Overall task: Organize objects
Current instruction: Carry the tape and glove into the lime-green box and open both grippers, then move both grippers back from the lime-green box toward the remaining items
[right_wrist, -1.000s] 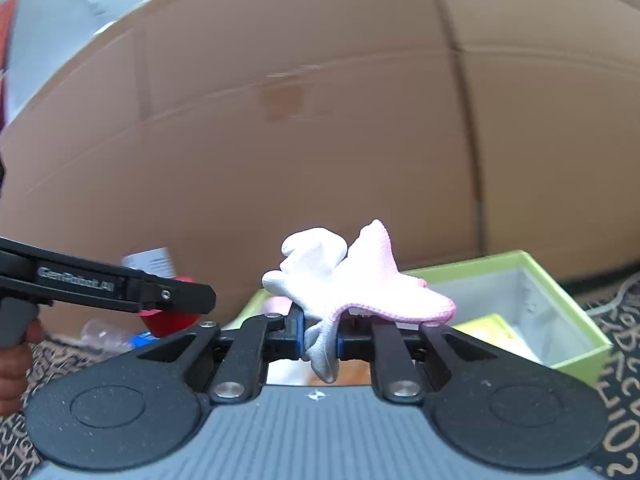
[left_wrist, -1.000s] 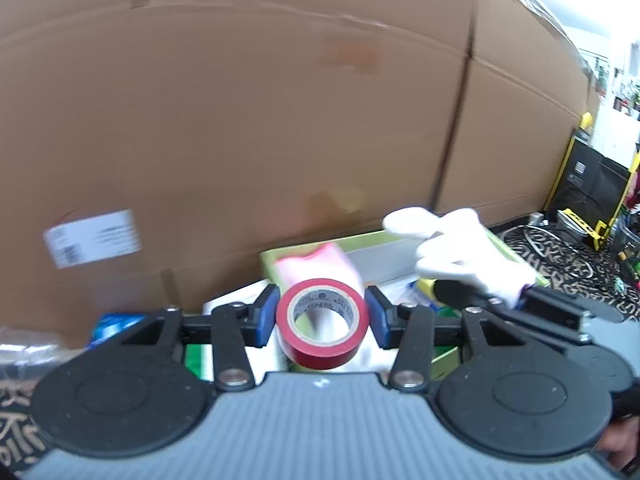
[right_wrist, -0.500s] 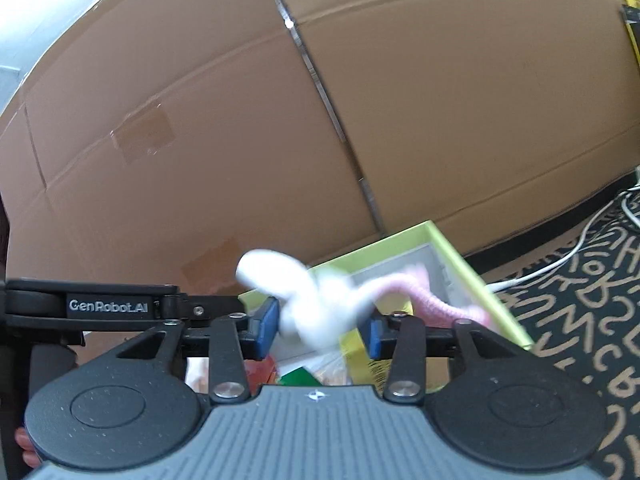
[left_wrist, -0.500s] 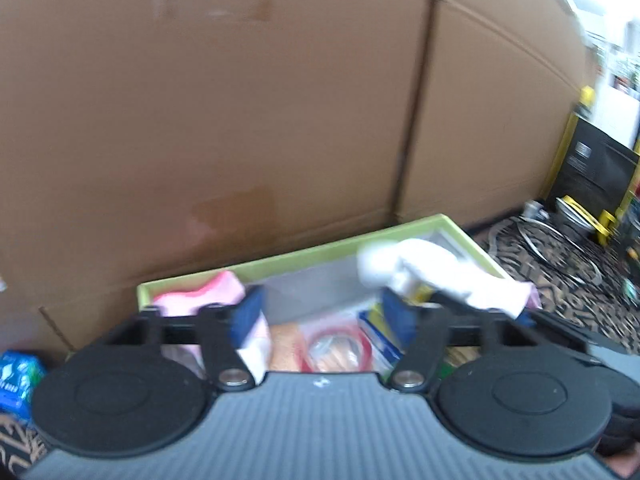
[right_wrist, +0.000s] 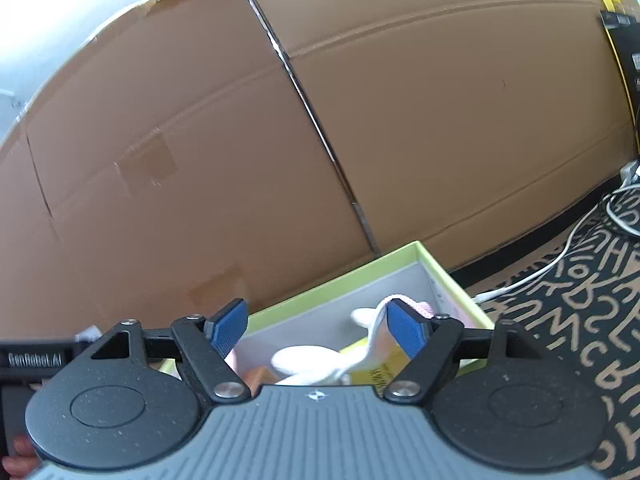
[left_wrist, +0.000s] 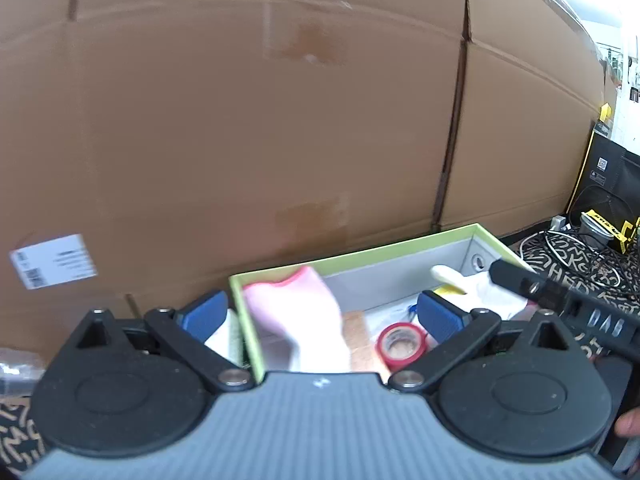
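A green-rimmed box (left_wrist: pixel 360 251) with grey inner walls sits against a cardboard wall. In the left wrist view a red tape roll (left_wrist: pixel 400 346) lies inside it, beside a pink-cuffed white glove (left_wrist: pixel 304 320) and a cork-brown block (left_wrist: pixel 362 340). My left gripper (left_wrist: pixel 320 316) is open and empty above the box. In the right wrist view my right gripper (right_wrist: pixel 316 326) is open and empty above the box (right_wrist: pixel 452 280). A white glove with a pink cuff (right_wrist: pixel 320 360) lies inside, over a yellow packet (right_wrist: pixel 384 368). The right gripper's body (left_wrist: pixel 560 300) shows at the left view's right edge.
A large cardboard wall (left_wrist: pixel 280 120) stands right behind the box, with a white label (left_wrist: pixel 54 261) at the left. A patterned black-and-tan mat (right_wrist: pixel 580 300) with white cables (right_wrist: pixel 560 256) lies to the right. Black and yellow gear (left_wrist: pixel 608 216) stands at far right.
My left gripper let go of the red tape roll, which now lies in the box. My right gripper opened and dropped the white glove into the box. Both grippers stand open.
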`<state>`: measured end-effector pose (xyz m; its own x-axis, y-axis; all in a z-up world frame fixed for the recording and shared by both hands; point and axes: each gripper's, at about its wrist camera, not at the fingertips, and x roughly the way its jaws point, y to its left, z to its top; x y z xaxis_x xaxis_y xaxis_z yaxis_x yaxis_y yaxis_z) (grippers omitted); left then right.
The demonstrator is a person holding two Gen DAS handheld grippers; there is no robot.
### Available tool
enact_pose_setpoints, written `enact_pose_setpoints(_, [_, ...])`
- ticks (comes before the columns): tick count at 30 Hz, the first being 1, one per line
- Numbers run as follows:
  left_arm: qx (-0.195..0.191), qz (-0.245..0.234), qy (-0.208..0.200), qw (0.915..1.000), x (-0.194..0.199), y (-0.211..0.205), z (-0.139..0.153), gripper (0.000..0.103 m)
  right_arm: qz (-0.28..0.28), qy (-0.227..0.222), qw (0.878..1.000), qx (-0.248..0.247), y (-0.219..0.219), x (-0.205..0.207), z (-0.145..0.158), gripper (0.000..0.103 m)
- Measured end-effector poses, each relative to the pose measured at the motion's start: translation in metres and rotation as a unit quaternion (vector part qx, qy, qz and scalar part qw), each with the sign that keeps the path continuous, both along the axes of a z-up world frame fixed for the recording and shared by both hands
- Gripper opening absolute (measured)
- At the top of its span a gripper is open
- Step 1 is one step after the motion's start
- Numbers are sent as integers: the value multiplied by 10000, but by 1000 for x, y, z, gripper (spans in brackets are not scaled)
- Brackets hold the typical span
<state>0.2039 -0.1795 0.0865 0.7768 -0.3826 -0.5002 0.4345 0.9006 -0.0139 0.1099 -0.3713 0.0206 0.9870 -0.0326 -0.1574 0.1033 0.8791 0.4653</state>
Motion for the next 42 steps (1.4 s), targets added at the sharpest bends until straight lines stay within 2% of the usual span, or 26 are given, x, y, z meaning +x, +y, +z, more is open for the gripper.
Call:
enact_pose_setpoints(3, [-98,83,22,9999,-7,18,4,103,577,-227,9946,827,-8,-2,-3,85])
enact_pose_setpoints(6, [-172,140,115,9997,-9,34,3,103,1435,-283,9705,1916,-15,5,-14,89])
enact_pose_setpoints(8, [-172,161,190,9995,-10,42,0,103,1727,-42,9602,2196,-13,13,-19,89])
enact_pose_setpoints(11, [-231,98,350,9991,-14,52,-7,103,1584,70,9715,1763,-3,13,-15,89])
enact_pose_setpoints(15, [-419,-205,627,9969,-17,51,-19,103,1295,-12,9838,1240,8,5,-7,89])
enact_pose_setpoints(18, [-505,-422,668,9956,-18,42,-27,103,814,-27,9929,864,11,0,-4,89])
enact_pose_setpoints(21, [-588,-385,626,9956,-15,33,-31,103,389,23,9976,565,9,-2,-3,89])
enact_pose_setpoints(27, [-763,-293,559,9951,-5,18,-31,103,246,-174,9978,593,-4,-9,-3,89])
enact_pose_setpoints(30, [-762,-94,505,9958,2,12,-34,103,233,-172,9979,585,-7,-9,-2,89])
enact_pose_setpoints(33, [-831,-86,517,9952,8,11,-38,103,234,-164,9976,630,-10,-7,-2,89])
enact_pose_setpoints(38, [-1103,43,565,9923,15,16,-39,103,195,-221,9977,612,-13,-8,0,89])
enact_pose_setpoints(40, [-914,156,552,9942,16,14,-39,103,184,-234,9976,620,-13,-9,0,89])
enact_pose_setpoints(42, [-785,370,297,9958,11,15,-38,103,167,-231,9975,652,-14,-9,1,89])
